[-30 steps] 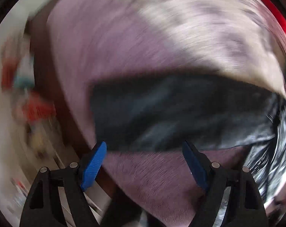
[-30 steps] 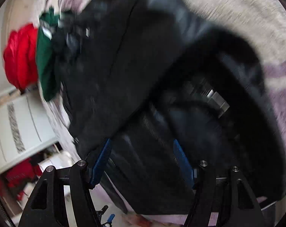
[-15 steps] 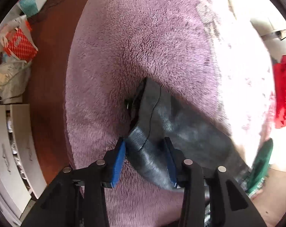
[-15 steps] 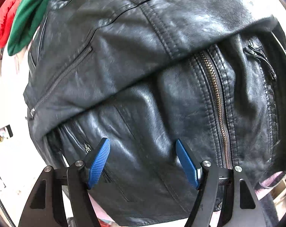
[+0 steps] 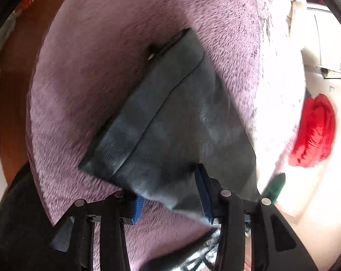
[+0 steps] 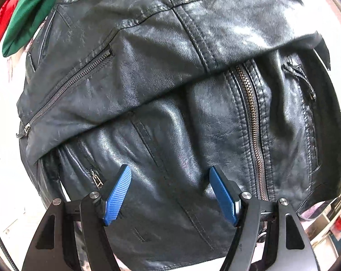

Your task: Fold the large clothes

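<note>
On the purple blanket [image 5: 84, 90] we pinch the jacket's sleeve [image 5: 170, 122] in the left hand-held gripper [image 5: 170, 194] to fold it; the right hand-held gripper [image 6: 170, 192] hovers unclenched over the leather jacket [image 6: 170, 79].

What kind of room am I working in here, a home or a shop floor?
Most likely a home, probably a bedroom: the leather jacket lies on a fluffy purple blanket, red clothing and a green garment are piled nearby, and wooden flooring shows beside it.
</note>
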A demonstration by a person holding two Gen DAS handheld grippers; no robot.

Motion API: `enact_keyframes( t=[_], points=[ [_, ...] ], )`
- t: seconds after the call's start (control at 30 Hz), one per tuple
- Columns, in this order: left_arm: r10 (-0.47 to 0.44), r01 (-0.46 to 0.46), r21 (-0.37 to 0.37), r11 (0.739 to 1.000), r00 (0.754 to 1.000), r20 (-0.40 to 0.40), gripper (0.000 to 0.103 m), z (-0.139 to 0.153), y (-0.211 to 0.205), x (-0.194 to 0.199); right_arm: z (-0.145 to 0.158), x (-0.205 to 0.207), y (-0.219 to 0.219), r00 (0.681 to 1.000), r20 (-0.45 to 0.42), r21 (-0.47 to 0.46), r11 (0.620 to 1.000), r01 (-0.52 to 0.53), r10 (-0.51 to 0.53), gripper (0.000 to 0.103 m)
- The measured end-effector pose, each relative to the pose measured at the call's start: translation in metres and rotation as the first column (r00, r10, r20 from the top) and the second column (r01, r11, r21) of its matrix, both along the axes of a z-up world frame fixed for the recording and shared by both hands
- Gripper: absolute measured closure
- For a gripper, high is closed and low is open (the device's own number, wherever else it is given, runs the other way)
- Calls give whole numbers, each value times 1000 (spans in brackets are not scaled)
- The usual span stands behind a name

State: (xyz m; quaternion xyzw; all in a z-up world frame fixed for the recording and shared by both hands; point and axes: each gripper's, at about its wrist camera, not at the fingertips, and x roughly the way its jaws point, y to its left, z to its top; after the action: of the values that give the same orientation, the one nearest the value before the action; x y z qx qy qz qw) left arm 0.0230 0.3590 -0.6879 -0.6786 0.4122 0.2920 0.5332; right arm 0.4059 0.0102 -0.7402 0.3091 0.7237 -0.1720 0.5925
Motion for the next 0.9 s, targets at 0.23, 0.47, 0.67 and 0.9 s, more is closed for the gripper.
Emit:
enact_keyframes(
  t=[0.23,0.47,0.67,0.9],
  points=[
    [-191,269,381,884,954,-231,98,69,-8,77,25,16,24,984,-1,-137,975,-176,177,29],
    [-374,486,671,561,871,-318,99,182,-39,161,60,26,47,883,11,-469,783,-410,469,16],
    [-519,524,809,266,785,-338,100,266,-121,231,65,8,-5,930,121,-289,908,-302,348,16],
    [-779,547,828,121,570,-263,100,281,-291,301,86,-54,-113,974,106,-217,961,-173,200,16]
  ],
)
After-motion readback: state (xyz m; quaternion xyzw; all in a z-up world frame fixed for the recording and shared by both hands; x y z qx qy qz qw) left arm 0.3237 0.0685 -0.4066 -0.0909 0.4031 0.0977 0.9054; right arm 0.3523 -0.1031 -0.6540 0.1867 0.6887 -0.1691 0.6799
